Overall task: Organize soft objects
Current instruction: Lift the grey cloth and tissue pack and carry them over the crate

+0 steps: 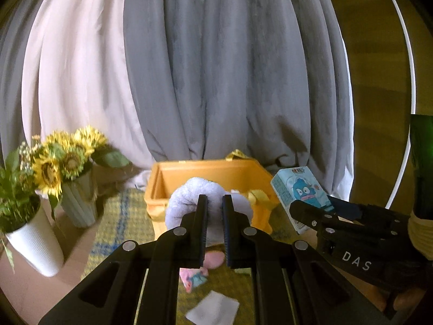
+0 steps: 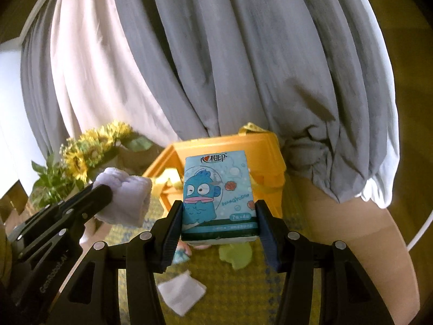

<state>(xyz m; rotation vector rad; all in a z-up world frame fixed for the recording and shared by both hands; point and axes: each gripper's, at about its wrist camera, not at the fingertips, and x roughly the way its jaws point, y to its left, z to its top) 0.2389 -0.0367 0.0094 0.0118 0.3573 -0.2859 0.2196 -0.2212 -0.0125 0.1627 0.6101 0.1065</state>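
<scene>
My left gripper point(image 1: 215, 200) is shut on a fluffy lavender towel roll point(image 1: 186, 197), held above the near side of an open orange box point(image 1: 205, 170). The towel roll also shows in the right wrist view point(image 2: 124, 200). My right gripper point(image 2: 219, 214) is shut on a light blue tissue pack point(image 2: 216, 189) with a cartoon fish, held upright in front of the orange box point(image 2: 270, 162). The tissue pack shows in the left wrist view point(image 1: 297, 189) beside the box's right corner.
On the yellow checked mat point(image 2: 243, 284) lie a white folded cloth point(image 2: 181, 295), a green soft piece point(image 2: 235, 254) and a pink item point(image 1: 213, 260). Two white vases with sunflowers point(image 1: 62, 159) stand left. Grey and white curtains point(image 1: 216, 67) hang behind.
</scene>
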